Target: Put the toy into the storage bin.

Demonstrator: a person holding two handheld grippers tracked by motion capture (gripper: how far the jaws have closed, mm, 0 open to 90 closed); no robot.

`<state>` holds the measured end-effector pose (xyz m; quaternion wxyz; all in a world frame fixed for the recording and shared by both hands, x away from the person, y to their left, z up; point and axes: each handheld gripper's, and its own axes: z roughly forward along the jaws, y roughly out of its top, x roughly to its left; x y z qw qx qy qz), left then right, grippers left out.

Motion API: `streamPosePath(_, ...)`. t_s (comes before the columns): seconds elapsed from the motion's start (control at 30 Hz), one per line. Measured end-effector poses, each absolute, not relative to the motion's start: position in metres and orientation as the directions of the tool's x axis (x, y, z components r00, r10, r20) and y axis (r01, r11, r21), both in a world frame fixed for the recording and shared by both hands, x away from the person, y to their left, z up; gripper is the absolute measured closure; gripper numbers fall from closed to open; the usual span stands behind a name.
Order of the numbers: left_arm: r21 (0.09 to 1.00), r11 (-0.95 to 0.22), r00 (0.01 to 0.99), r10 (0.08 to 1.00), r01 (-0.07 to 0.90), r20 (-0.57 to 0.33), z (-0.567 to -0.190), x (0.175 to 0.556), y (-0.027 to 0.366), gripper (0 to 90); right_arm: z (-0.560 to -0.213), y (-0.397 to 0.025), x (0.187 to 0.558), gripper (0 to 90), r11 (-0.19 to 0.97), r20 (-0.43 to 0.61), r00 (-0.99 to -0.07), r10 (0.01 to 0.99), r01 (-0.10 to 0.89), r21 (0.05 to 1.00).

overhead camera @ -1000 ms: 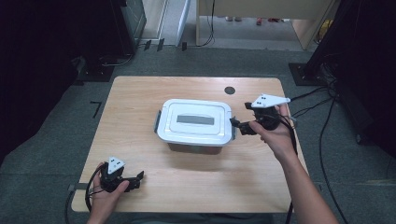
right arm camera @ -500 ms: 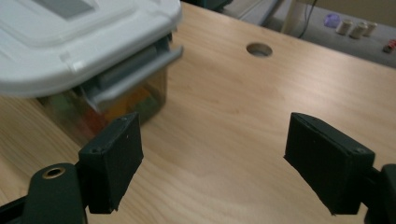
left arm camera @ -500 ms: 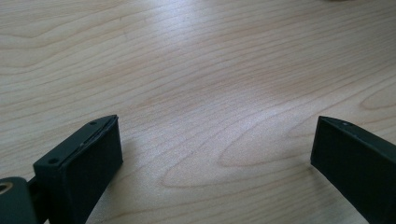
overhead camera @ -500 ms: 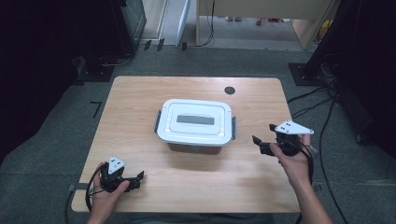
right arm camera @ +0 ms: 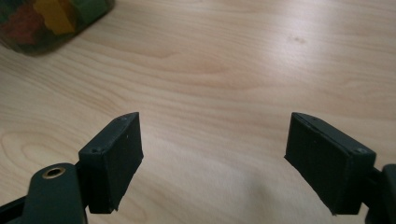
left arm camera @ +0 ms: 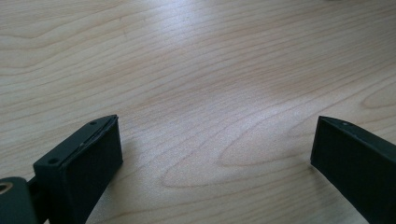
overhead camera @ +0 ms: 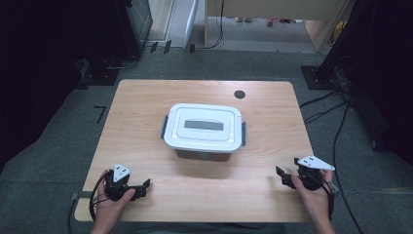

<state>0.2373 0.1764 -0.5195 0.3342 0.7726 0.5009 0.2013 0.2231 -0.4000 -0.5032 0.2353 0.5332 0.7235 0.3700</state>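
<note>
A white-lidded storage box [overhead camera: 203, 127] with grey side latches sits at the middle of the wooden worktop [overhead camera: 141, 105], its lid on. The right tool [overhead camera: 284, 175] rests on the worktop well apart from the box, toward the near right corner, jaws spread wide with nothing between them. The left tool [overhead camera: 144, 186] lies off the box's near left, jaws likewise apart over bare wood. A dark round grommet [overhead camera: 239, 94] lies beyond the box.
</note>
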Motion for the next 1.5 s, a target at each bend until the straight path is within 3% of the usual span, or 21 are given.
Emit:
streamPosePath(0.27, 0.714, -0.287, 0.417, 0.909, 0.639, -0.008, -0.520, 0.237, 0.175, 2.1, -0.523, -0.405, 0.194, 18.7, 0.116, 0.059, -0.244, 0.968, 0.644, 0.757)
streamPosePath(0.4, 0.712, -0.292, 0.417, 0.909, 0.638, 0.000, -0.520, 0.237, 0.174, 2.1, -0.525, -0.400, 0.186, 18.3, 0.169, -0.005, -0.248, 0.969, 0.645, 0.745)
streamPosePath(0.53, 0.711, -0.294, 0.416, 0.909, 0.638, 0.002, -0.520, 0.237, 0.174, 2.1, -0.525, -0.401, 0.187, 17.9, 0.141, 0.033, -0.243, 0.969, 0.660, 0.738)
streamPosePath(1.5, 0.710, -0.294, 0.414, 0.910, 0.640, 0.004, -0.520, 0.239, 0.174, 2.1, -0.525, -0.401, 0.188, 13.5, 0.137, 0.030, -0.232, 0.972, 0.668, 0.731)
